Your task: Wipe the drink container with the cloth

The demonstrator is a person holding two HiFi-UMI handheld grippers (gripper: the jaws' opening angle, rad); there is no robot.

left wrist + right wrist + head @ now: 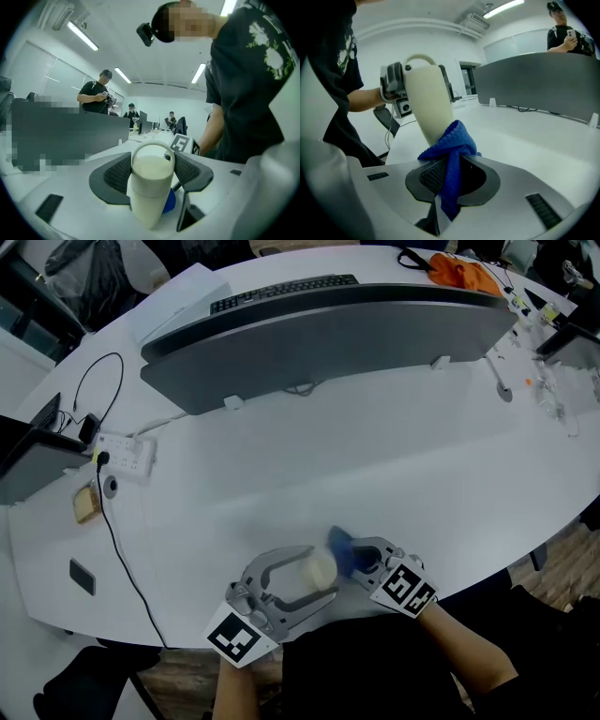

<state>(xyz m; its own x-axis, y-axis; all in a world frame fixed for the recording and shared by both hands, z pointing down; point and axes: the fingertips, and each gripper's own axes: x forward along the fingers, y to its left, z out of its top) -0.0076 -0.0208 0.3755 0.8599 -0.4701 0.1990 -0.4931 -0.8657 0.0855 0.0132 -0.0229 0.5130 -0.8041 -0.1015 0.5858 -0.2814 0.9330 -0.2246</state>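
A cream drink container (pixel 315 570) with a loop handle on its lid is held off the table near the front edge, lying almost level. My left gripper (pixel 298 576) is shut on its upper part; in the left gripper view the container (pixel 151 183) fills the space between both pads. My right gripper (pixel 359 559) is shut on a blue cloth (pixel 343 550). In the right gripper view the cloth (pixel 451 152) bunches out of the jaws and presses against the lower side of the container (pixel 427 102).
A long grey divider (pixel 328 334) crosses the white table (pixel 394 456), with a keyboard (pixel 281 292) behind it. A power strip (pixel 124 454) and black cable (pixel 117 531) lie at the left. An orange item (pixel 461 273) sits far right. People stand in the background.
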